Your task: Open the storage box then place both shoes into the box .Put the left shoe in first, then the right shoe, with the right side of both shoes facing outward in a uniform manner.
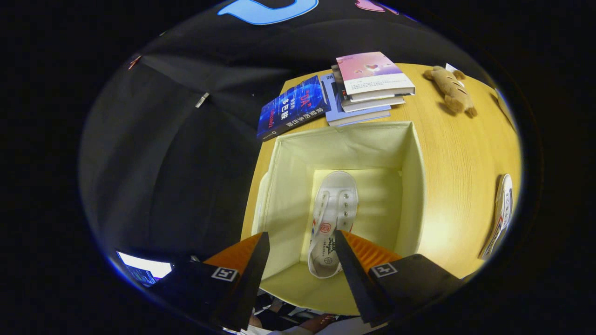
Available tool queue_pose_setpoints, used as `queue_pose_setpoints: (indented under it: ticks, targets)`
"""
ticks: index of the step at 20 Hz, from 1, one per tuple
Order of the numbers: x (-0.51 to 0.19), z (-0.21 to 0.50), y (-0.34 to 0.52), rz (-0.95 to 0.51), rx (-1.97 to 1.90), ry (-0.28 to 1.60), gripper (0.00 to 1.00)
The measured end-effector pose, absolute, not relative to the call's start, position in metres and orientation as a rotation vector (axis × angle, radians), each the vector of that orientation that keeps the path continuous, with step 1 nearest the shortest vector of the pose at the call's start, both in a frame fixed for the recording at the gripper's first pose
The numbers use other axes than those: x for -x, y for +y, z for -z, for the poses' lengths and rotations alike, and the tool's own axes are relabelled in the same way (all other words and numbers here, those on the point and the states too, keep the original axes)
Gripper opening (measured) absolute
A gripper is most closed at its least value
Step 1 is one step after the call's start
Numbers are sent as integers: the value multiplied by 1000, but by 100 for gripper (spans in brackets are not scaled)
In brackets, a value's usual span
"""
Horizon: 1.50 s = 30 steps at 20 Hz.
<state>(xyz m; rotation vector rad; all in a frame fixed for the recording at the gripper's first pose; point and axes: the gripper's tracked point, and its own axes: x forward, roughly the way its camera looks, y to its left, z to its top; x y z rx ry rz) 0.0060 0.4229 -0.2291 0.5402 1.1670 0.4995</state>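
A: How is the gripper (301, 242) held?

B: It is held above the open storage box (414, 153), its fingers spread apart with nothing gripped between them.

A: Where are the shoes found?

B: One white shoe (333, 214) is laid on the box floor, sole down, seen between the fingers. The other shoe (500, 214) is left on the wooden table (461, 177), well apart from the box.

A: What else is seen?

B: Beyond the box, stacked books (368, 88), a blue book (293, 108) and a plush toy (450, 88) are set on the table.
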Motion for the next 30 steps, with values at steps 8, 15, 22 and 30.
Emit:
queue_pose_setpoints:
  ticks: [8, 15, 22, 30]
  targets:
    - [12, 181, 296, -512, -508, 989, 93]
    - [55, 269, 87, -198, -276, 1015, 93]
    - [98, 375, -15, -47, -85, 1144, 89]
    - [60, 428, -33, -36, -16, 1105, 78]
